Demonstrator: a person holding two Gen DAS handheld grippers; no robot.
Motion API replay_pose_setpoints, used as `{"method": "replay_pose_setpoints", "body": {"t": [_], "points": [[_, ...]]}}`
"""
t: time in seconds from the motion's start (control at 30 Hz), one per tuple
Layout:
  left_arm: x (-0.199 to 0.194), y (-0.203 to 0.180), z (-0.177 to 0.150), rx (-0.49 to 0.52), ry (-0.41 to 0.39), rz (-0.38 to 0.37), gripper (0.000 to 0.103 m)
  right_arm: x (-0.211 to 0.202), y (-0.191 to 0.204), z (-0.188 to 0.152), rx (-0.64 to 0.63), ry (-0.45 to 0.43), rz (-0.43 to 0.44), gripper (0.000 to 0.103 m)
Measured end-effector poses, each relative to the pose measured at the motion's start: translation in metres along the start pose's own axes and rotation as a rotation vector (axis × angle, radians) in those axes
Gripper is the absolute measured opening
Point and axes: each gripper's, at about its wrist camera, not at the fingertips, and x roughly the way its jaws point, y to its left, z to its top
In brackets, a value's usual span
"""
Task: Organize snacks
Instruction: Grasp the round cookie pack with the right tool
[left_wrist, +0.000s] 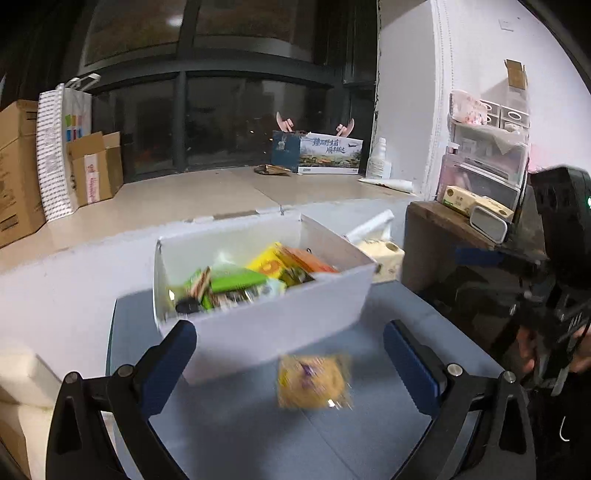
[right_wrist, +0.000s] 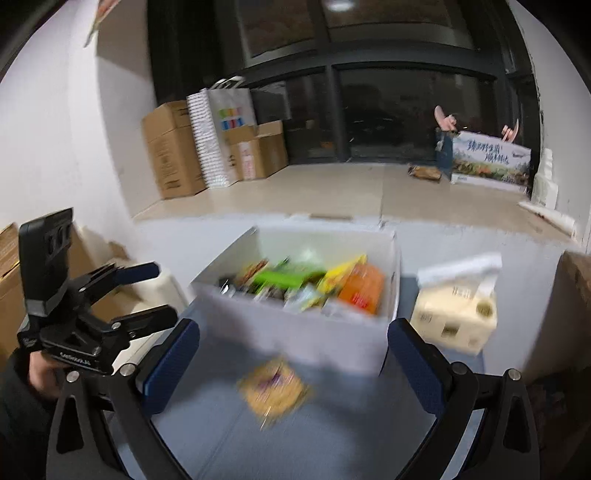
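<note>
White box (left_wrist: 280, 325): it stands on the grey tabletop (left_wrist: 229, 435) in front of both grippers, already holding many snack packs, green, yellow and orange ones; I think it serves as the collecting place.
Yellow snack packet (left_wrist: 313, 381): it lies alone on the tabletop, just before the near wall of the box and outside it; I judge it is the one piece not yet put away.
Left gripper (left_wrist: 290, 363): the fingers are spread wide and hold nothing; the packet shows between them, not touched.
Right gripper (right_wrist: 291, 363): the fingers are also spread wide and empty, aimed at the same packet and box.
Cream carton (right_wrist: 456, 319): it stands to the right of the box, near it, with a white flap up.
Picture quality: blurred, so the pack labels cannot be read.
Next step, my guess: one gripper must close on the thin packet, which is flat and could slip.
</note>
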Motion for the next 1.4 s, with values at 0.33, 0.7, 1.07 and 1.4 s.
{"method": "replay_pose_setpoints", "body": {"t": [0.33,0.7,1.07,1.4], "points": [[-0.026,-0.050,-0.083,-0.013,0.083,-0.048,0.103,-0.025,-0.001,-0.097,0.070,0.070,0.054,0.103],[-0.037,-0.049,-0.123,-0.084,0.182,-0.060,0.103,0.054,0.009,-0.090,-0.105,0.202,0.082,0.103],[-0.041,-0.038,-0.136,-0.113,0.211,-0.050,0.103,0.179,0.032,-0.059,-0.282,0.388,0.106,0.103],[-0.036,-0.033,-0.145,-0.133,0.230,-0.055,0.103,0.200,0.029,-0.071,-0.287,0.479,0.075,0.078]]}}
